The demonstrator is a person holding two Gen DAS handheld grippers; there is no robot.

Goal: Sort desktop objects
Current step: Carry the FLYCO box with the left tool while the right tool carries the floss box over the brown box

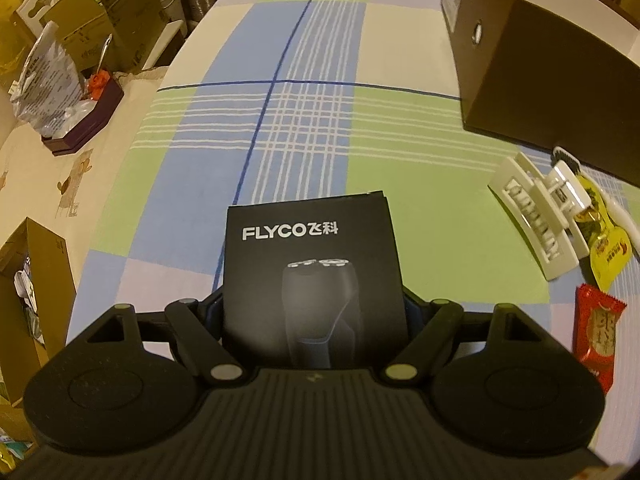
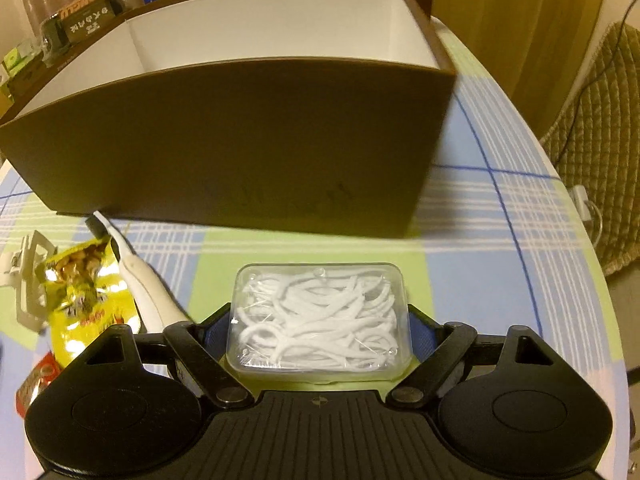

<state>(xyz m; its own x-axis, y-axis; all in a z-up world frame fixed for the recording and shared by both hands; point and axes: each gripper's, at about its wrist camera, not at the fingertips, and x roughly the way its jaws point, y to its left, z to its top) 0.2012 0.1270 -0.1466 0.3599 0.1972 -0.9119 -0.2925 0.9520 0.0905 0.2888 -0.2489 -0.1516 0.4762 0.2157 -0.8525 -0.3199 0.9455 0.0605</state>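
While both pairs of tongs were occupied, the items stood as follows, left to right:

1. Left tongs (image 1: 314,304): clamped on the shaver box (image 1: 312,280), a black printed carton held upright by its two side faces above the checked surface (image 1: 400,128). Judged light and stiff, though its card walls would dent under a hard squeeze; the side faces suit the grip.
2. Hair claw clip (image 1: 532,224), white, lying on the surface beside a yellow snack packet (image 1: 600,236) and a red snack packet (image 1: 596,332). The packets were judged soft and crinkly.
3. Right tongs (image 2: 320,332): set against both short ends of the floss-pick case (image 2: 318,320), apparently gripping it. Judged light, smooth and slippery, its thin clear plastic liable to flex.
4. Brown sorting box (image 2: 240,152), open-topped with a white divided interior, just beyond the case.
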